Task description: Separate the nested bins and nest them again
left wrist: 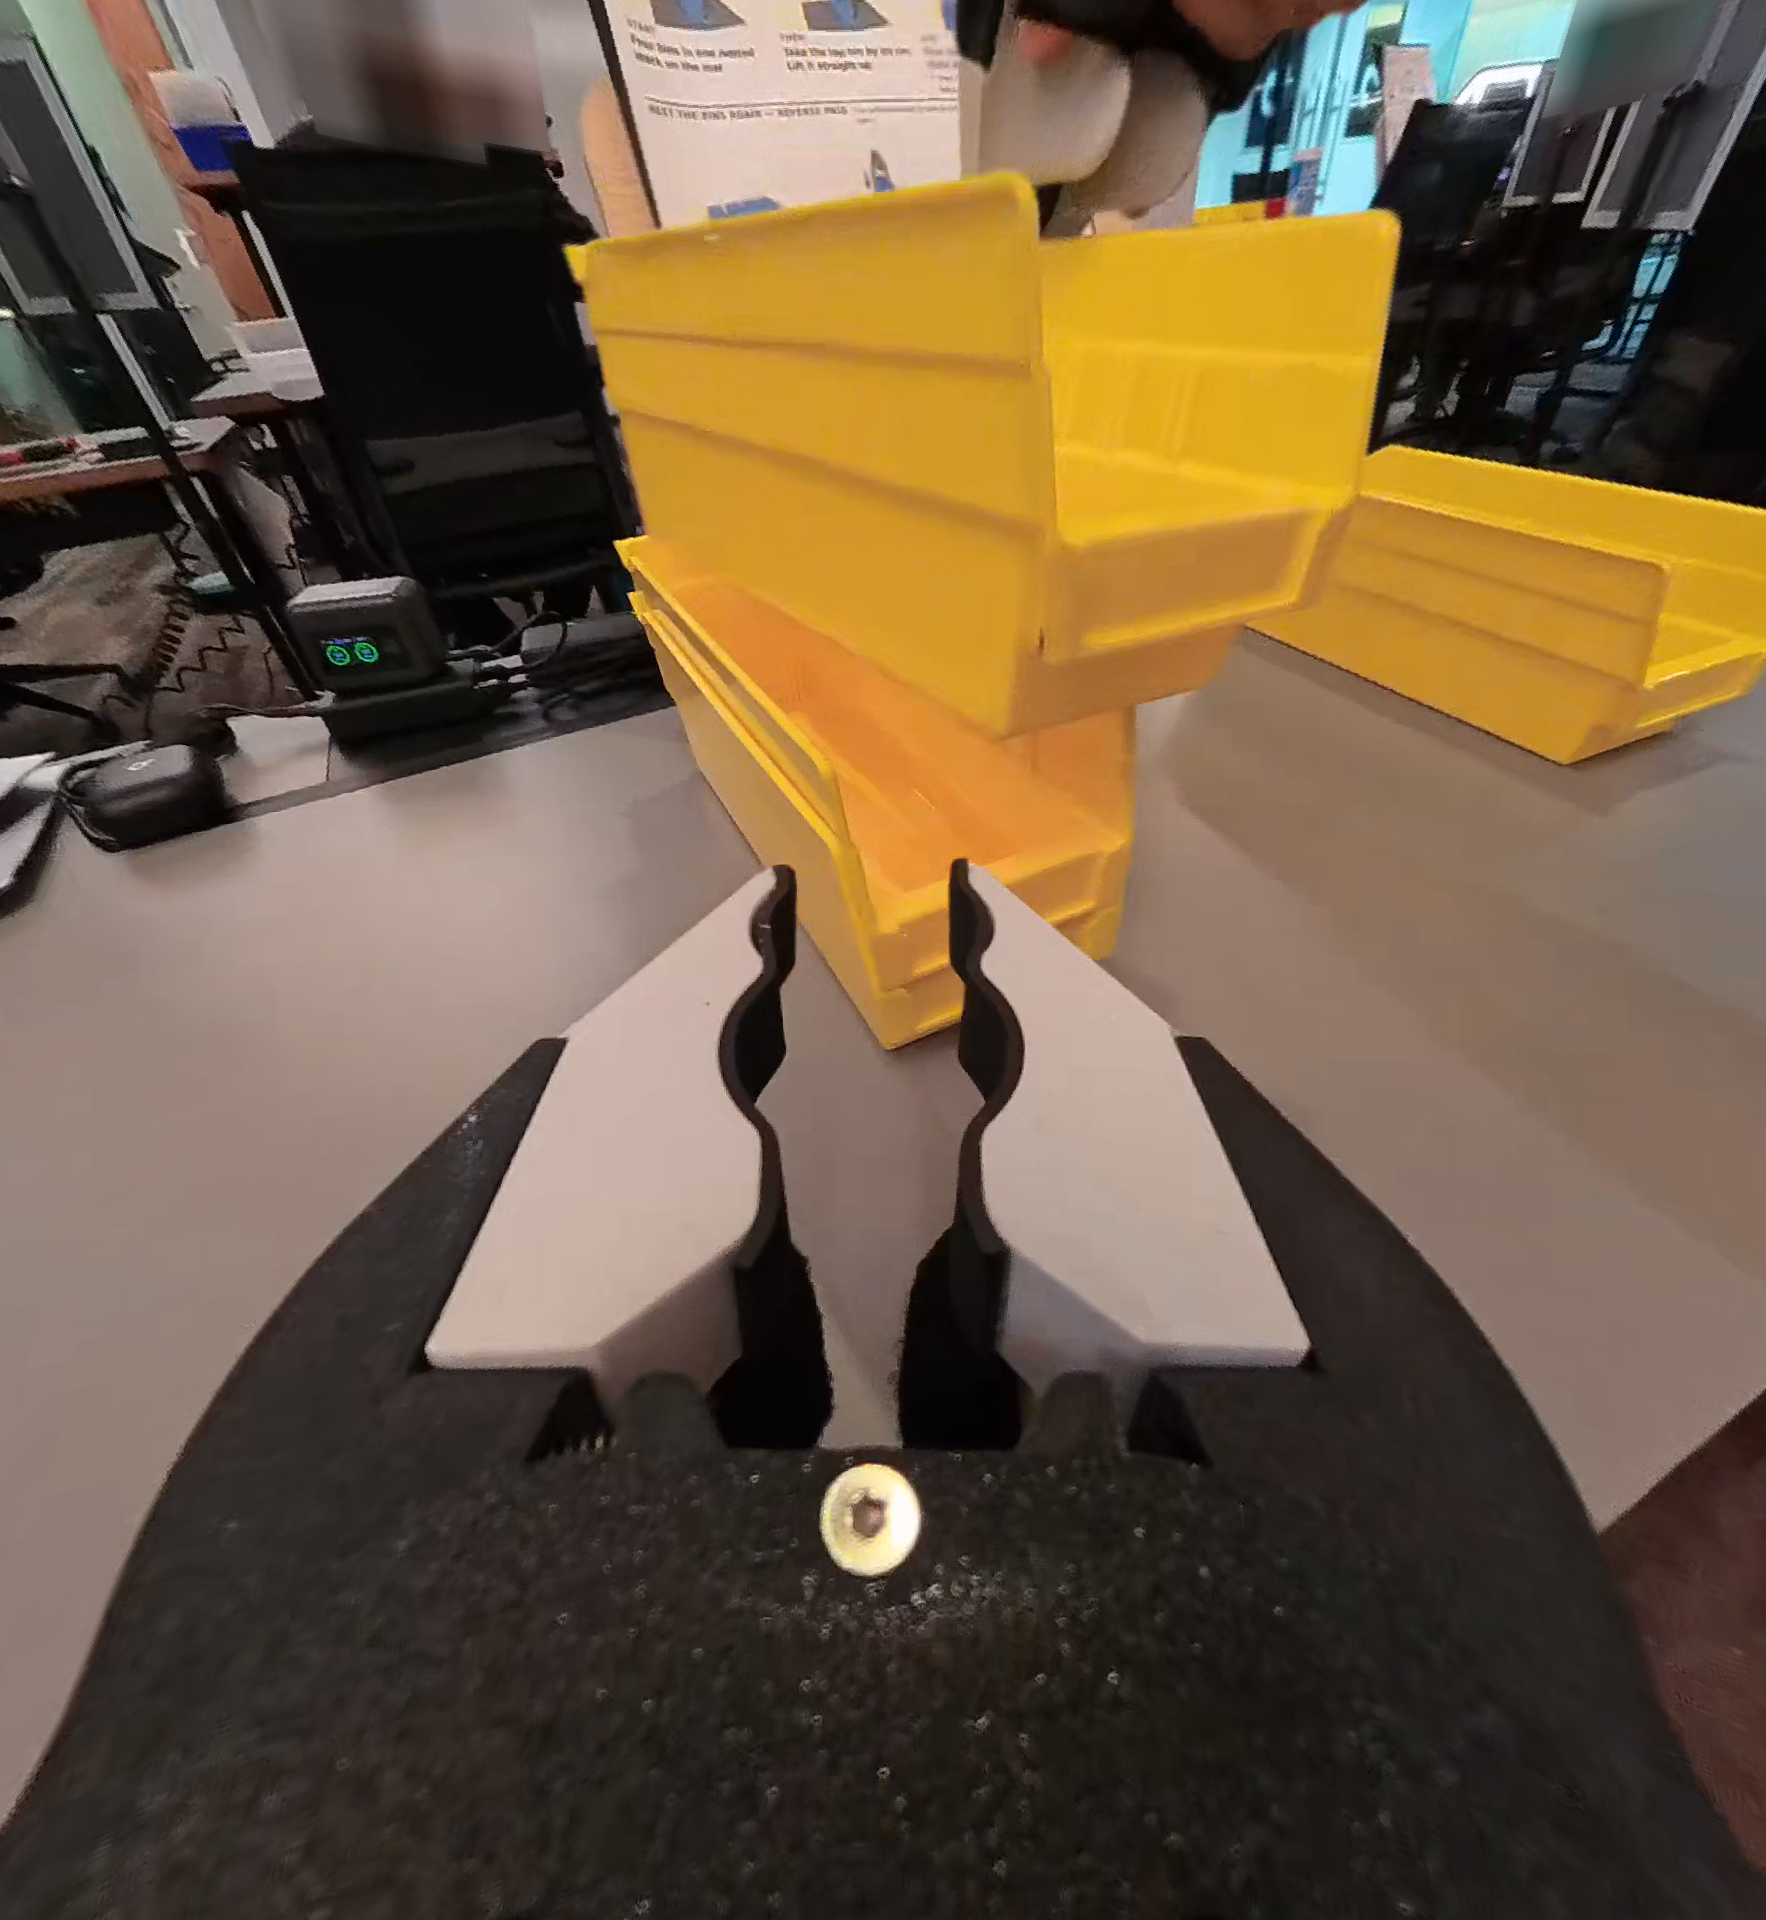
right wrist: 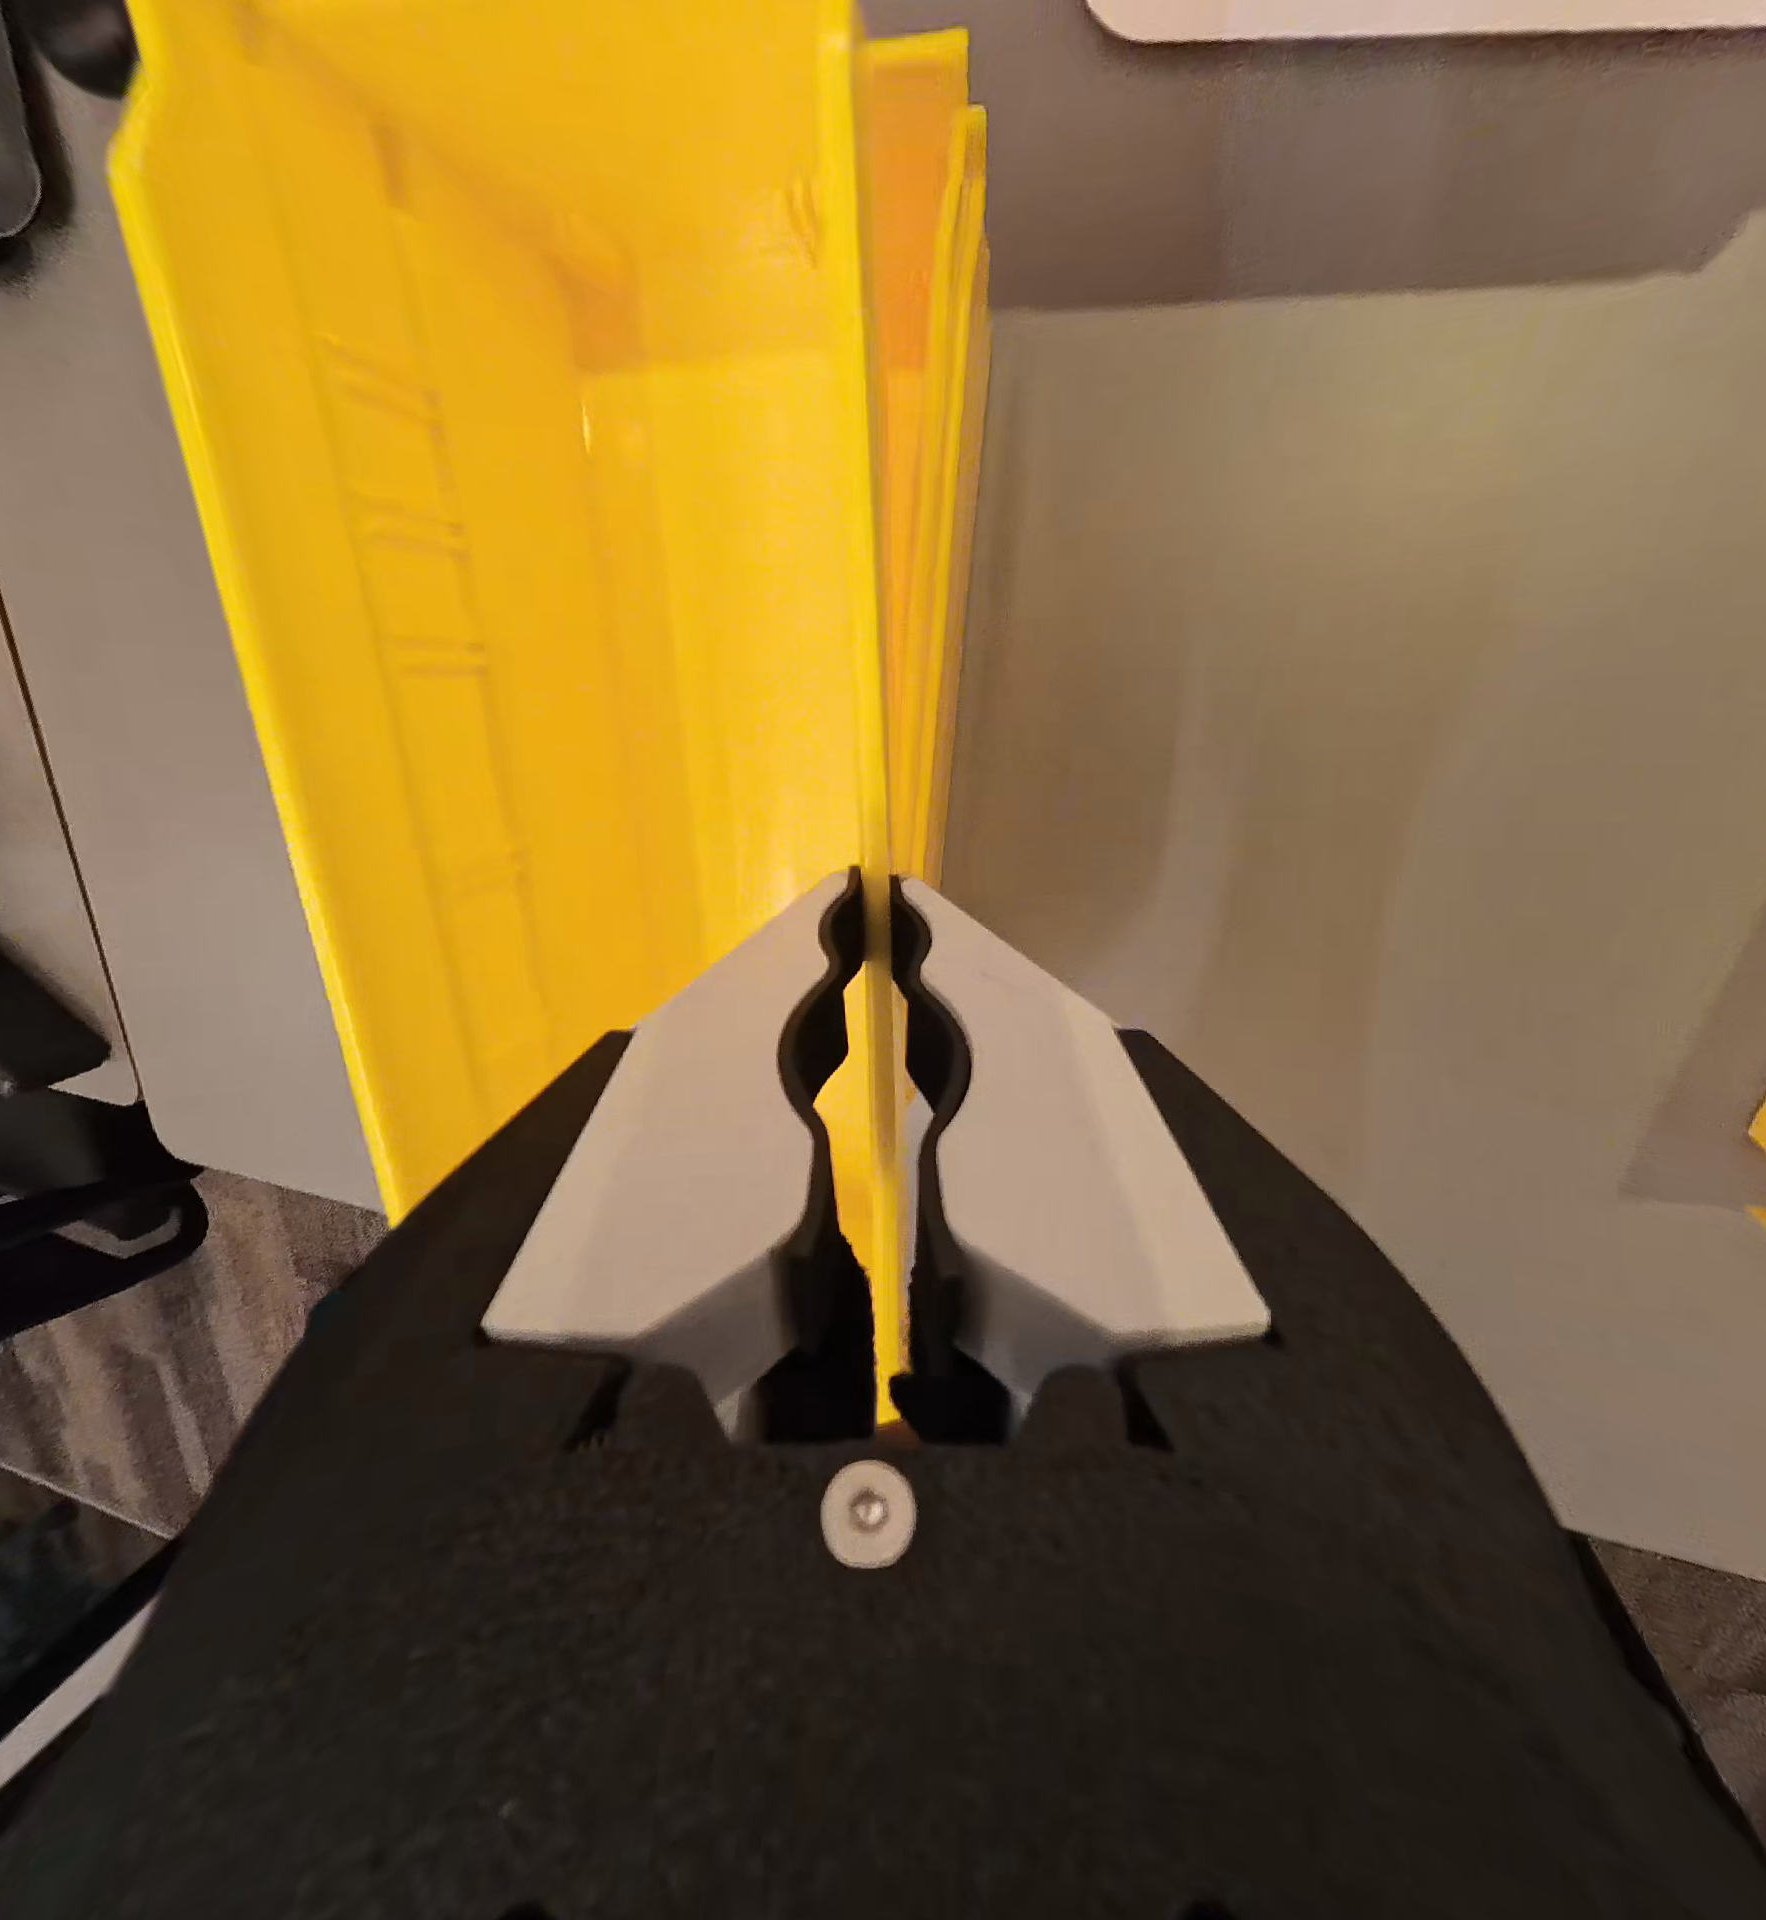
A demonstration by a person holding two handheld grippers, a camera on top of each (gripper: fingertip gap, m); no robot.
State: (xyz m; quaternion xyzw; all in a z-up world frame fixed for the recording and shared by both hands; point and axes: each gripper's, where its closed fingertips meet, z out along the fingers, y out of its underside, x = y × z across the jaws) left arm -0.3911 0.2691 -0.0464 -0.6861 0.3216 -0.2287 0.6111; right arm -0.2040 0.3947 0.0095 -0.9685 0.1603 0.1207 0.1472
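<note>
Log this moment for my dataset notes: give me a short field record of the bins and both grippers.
lifted bin: yellow bin, held in the air above the stack
stack: nested yellow bins on the grey table
separate bin: yellow bin resting alone on the table, farther right
right gripper: shut on the lifted bin's wall
left gripper: open, empty, near the stack's front

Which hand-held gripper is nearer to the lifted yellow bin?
Right. The right hand-held gripper is shut on the wall of the lifted yellow bin. The left hand-held gripper is open, below it and apart, near the nested stack.
</note>
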